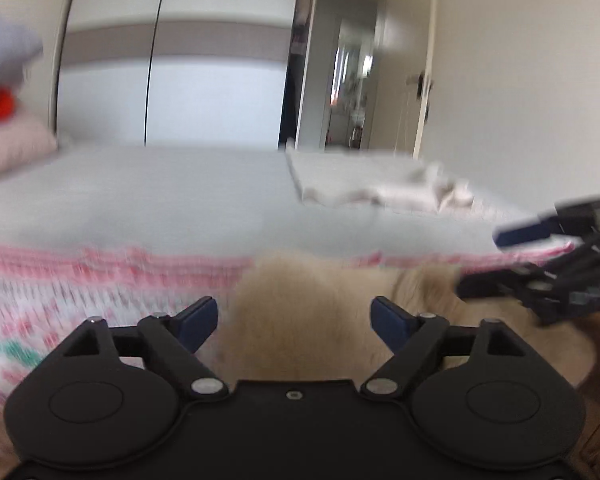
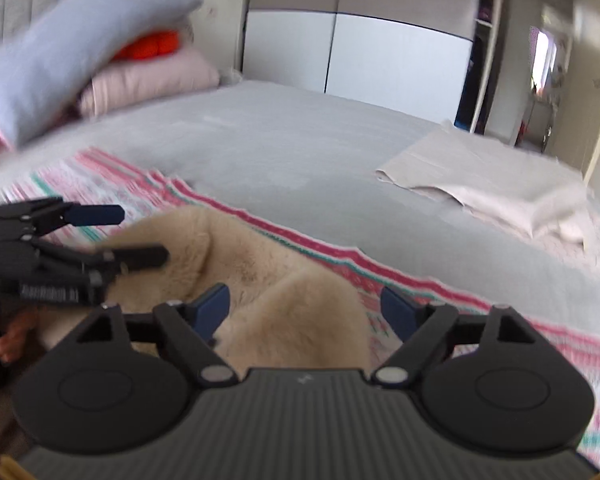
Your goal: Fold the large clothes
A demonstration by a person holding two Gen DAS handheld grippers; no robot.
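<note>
Both the left claw [image 1: 294, 318] and right claw [image 2: 304, 308] stand spread, pinching nothing; the fluffy beige fleece garment [image 2: 268, 280] lies bunched between and just ahead of them. Risk: closing now could catch one loose layer and drag the heap crooked.

The left gripper [image 1: 294, 320] is pointing forward and slightly down, its blue-padded jaws standing apart and gripping nothing. The right gripper [image 2: 306, 310] is angling down beside it, its jaws spread wide and likewise pressing on nothing. A hand [image 2: 8, 340] is showing under the left gripper in the right wrist view, its fingers wrapping the handle.
</note>
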